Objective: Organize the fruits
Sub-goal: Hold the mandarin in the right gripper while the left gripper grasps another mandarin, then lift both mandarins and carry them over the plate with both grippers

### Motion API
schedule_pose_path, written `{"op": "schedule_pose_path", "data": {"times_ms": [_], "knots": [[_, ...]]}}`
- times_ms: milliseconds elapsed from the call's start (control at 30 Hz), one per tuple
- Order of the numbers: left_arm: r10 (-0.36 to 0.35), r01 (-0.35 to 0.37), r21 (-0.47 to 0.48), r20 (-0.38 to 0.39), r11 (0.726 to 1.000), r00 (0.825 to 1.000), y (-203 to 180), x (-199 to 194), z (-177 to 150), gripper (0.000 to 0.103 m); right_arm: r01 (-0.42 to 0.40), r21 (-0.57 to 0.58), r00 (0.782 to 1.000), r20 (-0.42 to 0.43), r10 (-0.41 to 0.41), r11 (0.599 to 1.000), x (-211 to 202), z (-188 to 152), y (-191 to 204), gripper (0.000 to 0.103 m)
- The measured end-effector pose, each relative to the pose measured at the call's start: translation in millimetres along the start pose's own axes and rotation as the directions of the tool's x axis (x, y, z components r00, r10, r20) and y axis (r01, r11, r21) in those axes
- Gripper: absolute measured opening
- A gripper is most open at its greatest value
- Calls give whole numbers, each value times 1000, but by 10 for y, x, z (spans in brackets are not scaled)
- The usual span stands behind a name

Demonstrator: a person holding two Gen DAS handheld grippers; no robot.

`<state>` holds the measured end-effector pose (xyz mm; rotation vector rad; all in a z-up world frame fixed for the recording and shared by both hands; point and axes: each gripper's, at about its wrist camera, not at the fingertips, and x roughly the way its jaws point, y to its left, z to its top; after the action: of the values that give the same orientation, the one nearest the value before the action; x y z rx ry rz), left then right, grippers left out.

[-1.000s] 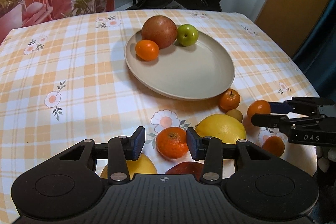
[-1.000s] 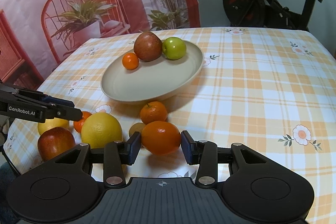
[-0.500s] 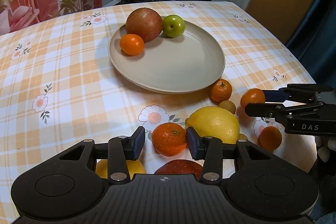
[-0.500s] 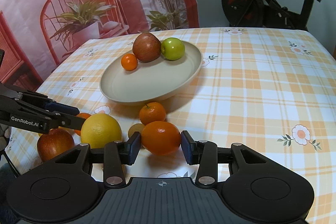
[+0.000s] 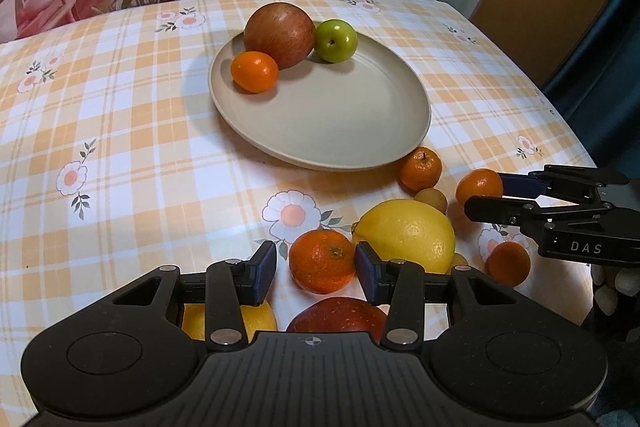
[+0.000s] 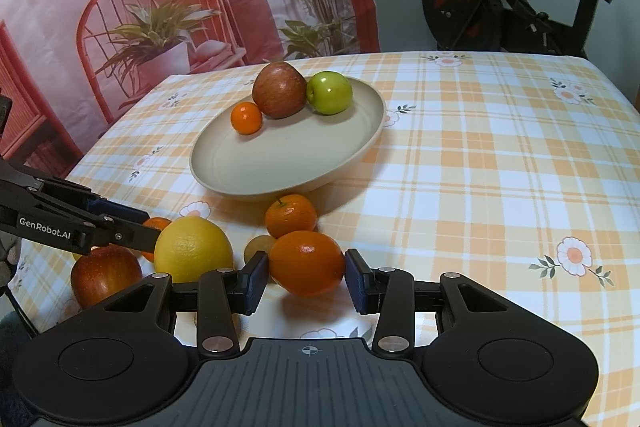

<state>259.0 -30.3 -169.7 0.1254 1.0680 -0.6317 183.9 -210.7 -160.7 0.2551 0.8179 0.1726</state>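
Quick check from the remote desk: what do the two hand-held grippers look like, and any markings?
Both are matte black plastic. The left hand-held gripper and right hand-held gripper have ribbed bases, round side discs, silver rivets and dark blue pads. Side markings read "GenRobot.AI" on the left, "DAS" on the right. No cables visible.

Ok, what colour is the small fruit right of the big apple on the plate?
Green fruit, clearest in the right wrist view.
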Motion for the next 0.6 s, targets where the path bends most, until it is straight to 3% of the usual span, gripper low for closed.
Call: {"op": "schedule_pose_path", "data": {"times_ms": [133, 600], "knots": [[-26, 26, -10, 5, 1000, 1000, 14, -10, -8, 38, 1, 1, 1000, 1, -1, 1000, -3, -2, 3, 38], [27, -23, -86, 46, 996, 999, 177, -98, 22, 37, -1, 4, 1000, 2, 1, 1000, -5, -2, -17, 38]]}}
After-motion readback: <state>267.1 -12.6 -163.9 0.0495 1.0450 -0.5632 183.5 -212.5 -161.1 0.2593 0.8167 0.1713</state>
